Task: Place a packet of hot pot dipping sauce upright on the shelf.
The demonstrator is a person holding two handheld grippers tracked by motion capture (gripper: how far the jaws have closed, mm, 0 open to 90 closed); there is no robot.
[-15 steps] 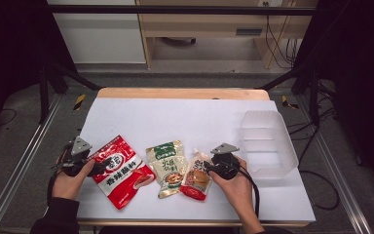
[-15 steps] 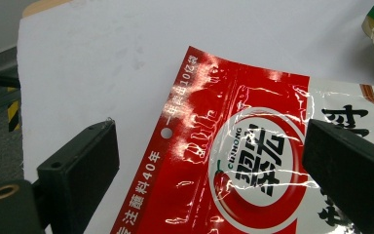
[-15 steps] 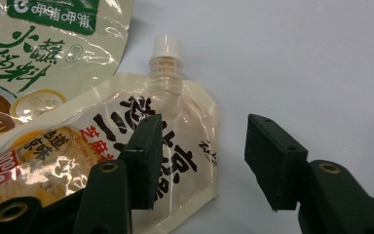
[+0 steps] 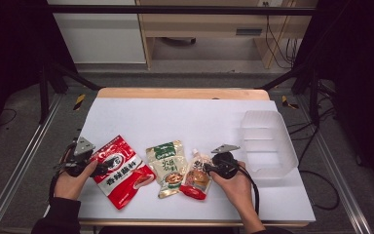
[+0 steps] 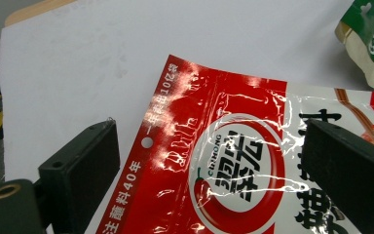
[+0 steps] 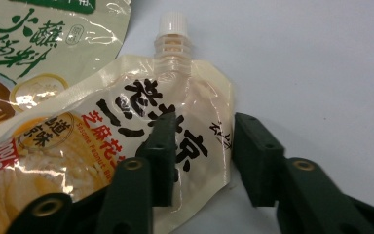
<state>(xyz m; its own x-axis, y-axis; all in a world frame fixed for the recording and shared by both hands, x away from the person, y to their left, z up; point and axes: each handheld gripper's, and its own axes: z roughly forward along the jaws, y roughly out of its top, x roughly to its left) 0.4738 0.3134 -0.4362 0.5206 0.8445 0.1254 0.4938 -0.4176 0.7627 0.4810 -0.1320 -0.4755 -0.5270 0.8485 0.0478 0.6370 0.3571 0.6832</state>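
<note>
Pouches approached for pick-up.
Red sauce packet is straddled by wide left gripper; spouted sesame-paste pouch is bracketed by half-closed right gripper, unpinched; closure is judged next.

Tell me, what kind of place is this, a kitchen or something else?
Probably a lab recording bench, not a kitchen. A white-covered table stands inside a dark metal frame, with cables trailing on the floor behind. A person holds a cabled tool in each hand over food pouches, beside a clear plastic bin.

"CUIHONG" on red packet, "Sesame Peanut" on spouted pouch
</note>
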